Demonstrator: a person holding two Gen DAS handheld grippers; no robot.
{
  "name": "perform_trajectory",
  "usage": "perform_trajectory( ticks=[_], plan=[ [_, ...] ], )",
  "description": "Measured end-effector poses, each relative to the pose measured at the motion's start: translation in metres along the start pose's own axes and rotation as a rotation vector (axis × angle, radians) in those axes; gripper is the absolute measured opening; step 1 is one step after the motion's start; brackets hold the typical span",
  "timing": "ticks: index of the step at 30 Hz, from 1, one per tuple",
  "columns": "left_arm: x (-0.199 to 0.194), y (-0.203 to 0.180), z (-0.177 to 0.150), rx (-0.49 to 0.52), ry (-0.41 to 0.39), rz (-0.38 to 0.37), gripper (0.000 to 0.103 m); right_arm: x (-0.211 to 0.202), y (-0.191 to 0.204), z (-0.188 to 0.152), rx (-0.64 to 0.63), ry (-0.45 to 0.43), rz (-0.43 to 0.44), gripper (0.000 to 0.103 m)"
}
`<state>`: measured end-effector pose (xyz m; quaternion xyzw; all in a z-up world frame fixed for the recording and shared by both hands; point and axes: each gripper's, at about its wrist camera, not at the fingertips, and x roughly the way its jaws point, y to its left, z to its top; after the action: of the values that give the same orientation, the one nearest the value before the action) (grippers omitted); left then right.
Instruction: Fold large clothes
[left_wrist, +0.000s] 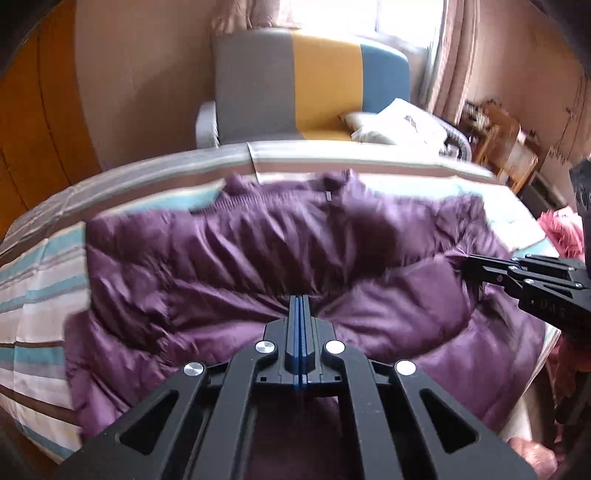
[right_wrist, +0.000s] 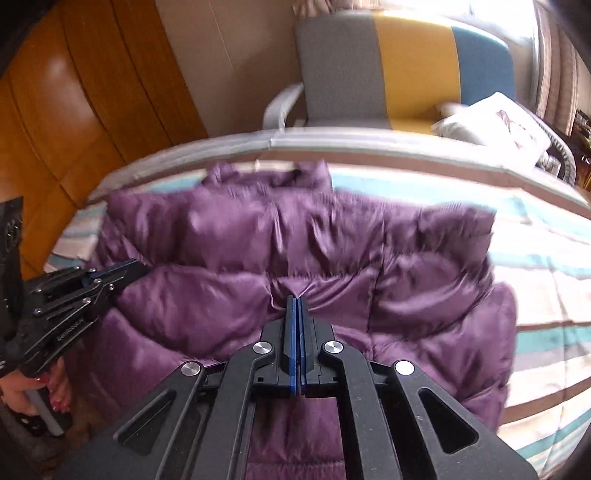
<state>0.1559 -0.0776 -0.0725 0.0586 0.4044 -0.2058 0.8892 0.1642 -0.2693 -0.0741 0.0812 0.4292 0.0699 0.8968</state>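
A purple puffer jacket lies spread across a striped bed, its collar toward the far edge. The left gripper and the right gripper are each closed tight, pinching a fold of the jacket's near edge. Beyond the bed stand a grey, yellow and blue sofa and a white pillow.

Jacket far edge blurred w/ motion.
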Motion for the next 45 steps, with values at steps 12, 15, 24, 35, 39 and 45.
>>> perform_trajectory(
  ticks=[12, 15, 24, 35, 39, 45],
  plan=[
    [0.049, 0.022, 0.046, 0.011, 0.036, 0.045, 0.0, 0.041, -0.009, 0.037, -0.02, 0.011, 0.004, 0.001],
    [0.077, 0.031, 0.035, -0.019, 0.052, 0.035, 0.0, 0.067, -0.014, 0.032, -0.005, 0.02, -0.009, 0.001],
    [0.098, 0.039, 0.015, -0.086, 0.006, -0.012, 0.001, 0.095, -0.022, 0.012, 0.018, -0.038, -0.061, 0.0],
    [0.018, 0.058, -0.012, -0.163, -0.115, 0.069, 0.067, 0.019, -0.01, -0.006, 0.025, -0.154, -0.086, 0.002],
    [-0.008, 0.081, -0.034, -0.248, -0.135, 0.154, 0.067, -0.003, 0.003, -0.026, 0.08, -0.15, -0.008, 0.002],
    [-0.018, 0.117, -0.072, -0.364, -0.077, 0.234, 0.073, -0.019, 0.038, -0.059, 0.041, -0.155, 0.052, 0.002]
  ],
)
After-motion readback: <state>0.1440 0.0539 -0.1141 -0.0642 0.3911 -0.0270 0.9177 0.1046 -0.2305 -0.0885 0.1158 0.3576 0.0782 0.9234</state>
